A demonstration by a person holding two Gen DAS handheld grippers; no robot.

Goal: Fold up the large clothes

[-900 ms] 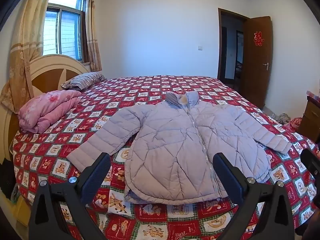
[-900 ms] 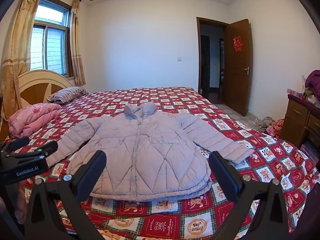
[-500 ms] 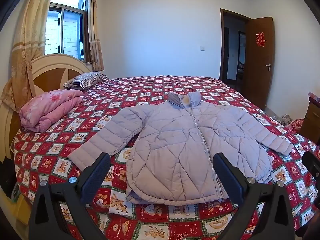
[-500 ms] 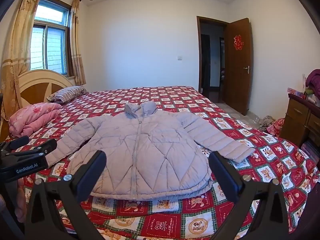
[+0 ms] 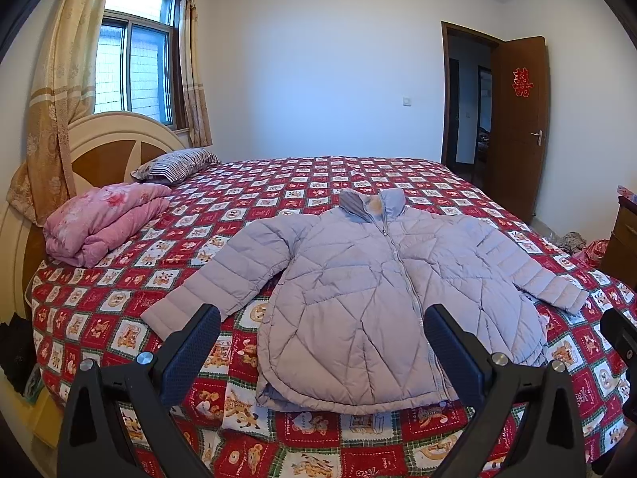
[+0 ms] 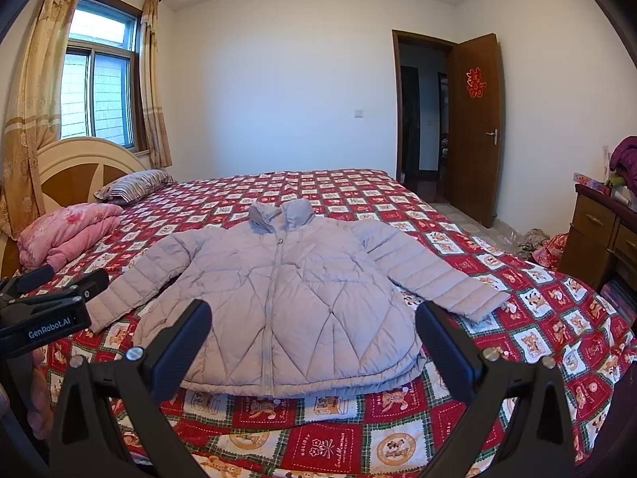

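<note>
A pale lilac quilted jacket (image 5: 374, 298) is lying face up on the bed (image 5: 278, 183), near the edge closest to me, zipped shut with its collar standing at the far end. Both sleeves are spreading outward and toward me: the left one (image 5: 223, 275) is angling down to the left, the right one (image 5: 529, 275) is running off to the right. The hem is curving along the near side, with a sliver of the back layer peeking out beneath it. The stitching is making diamond and slanted lines across the chest.

I am holding my left tongs (image 5: 318, 346) wide apart over the jacket's lower left part, gripping nothing; my right tongs (image 6: 314, 338) are likewise gaping over the hem, with nothing between the fingers and no contact with the fabric.

The jacket is resting on a red checked cover (image 6: 398, 430) with cartoon patches. At the far left a folded pink quilt (image 5: 103, 219) is sitting beside a striped pillow (image 5: 175, 163), in front of the headboard (image 5: 107, 147). Behind them a window (image 5: 131, 67) with curtains is letting in daylight; at the far right a brown door (image 5: 517, 123) is standing open.

The right view alone is showing my left tongs from the side at the left edge, a wooden dresser (image 6: 597, 235) at the right and purple cloth (image 6: 625, 159) on top of it. The left view is catching only the dresser's corner and a dark tip of my right tongs at its right edge.
</note>
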